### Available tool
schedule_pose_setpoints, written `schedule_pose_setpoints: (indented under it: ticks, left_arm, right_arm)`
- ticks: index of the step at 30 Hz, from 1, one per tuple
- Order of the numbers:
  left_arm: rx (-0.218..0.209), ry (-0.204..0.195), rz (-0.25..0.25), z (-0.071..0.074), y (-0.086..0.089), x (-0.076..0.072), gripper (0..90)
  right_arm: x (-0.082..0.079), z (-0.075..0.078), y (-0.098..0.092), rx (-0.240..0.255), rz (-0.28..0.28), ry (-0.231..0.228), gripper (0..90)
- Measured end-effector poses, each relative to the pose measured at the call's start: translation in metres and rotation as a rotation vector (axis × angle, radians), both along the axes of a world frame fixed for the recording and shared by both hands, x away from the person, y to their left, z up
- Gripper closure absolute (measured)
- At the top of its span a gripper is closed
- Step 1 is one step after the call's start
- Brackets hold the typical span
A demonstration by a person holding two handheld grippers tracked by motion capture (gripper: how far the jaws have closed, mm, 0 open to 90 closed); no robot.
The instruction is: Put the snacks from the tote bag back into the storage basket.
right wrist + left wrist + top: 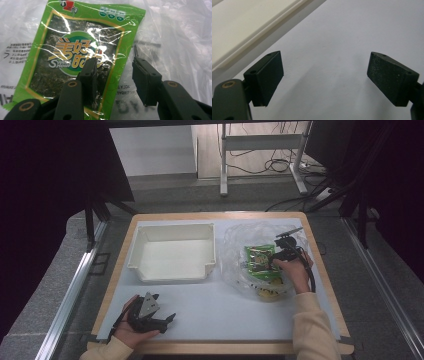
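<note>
The right tongs (113,68) hover half apart over the green seaweed packet (75,50), one jaw above its face, the other just past its edge over the clear plastic bag (175,37). Closing here may pinch bag film along with the packet. The left tongs (324,75) rest wide apart over bare counter (352,30).

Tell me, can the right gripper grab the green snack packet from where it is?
Probably yes. The right gripper sits right over the green snack packet, one jaw on its face, the other past its edge. But clear plastic bag seems to cover it, so it may pinch plastic too.
</note>
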State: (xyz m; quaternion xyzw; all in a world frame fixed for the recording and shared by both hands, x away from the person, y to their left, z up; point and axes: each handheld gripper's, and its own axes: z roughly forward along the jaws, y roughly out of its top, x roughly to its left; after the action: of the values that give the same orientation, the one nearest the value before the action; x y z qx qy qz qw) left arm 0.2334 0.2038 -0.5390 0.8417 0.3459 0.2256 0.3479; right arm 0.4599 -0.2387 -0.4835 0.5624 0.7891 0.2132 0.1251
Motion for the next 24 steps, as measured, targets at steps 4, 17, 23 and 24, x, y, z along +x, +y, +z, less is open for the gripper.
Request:
schedule_pose_setpoints:
  ticks: [4,17,23,24]
  left_arm:
    - [-0.001,0.0,-0.002,0.0,0.0,0.0,13.5]
    - [0.001,0.001,-0.006,0.0004,0.0006,-0.0003,13.5]
    - [0.003,0.0,-0.009,0.0004,0.0001,-0.0006,13.5]
    - [0.003,-0.001,-0.009,0.0003,0.0,-0.0006,13.5]
  right_arm:
    - [0.0008,-0.0015,0.001,-0.006,-0.004,0.003,55.7]
    - [0.0015,-0.0061,0.0038,-0.006,-0.026,0.009,68.8]
    - [0.0,-0.0075,0.0077,-0.022,-0.04,0.008,73.5]
    - [-0.0002,-0.0076,0.0082,-0.026,-0.041,0.007,74.6]
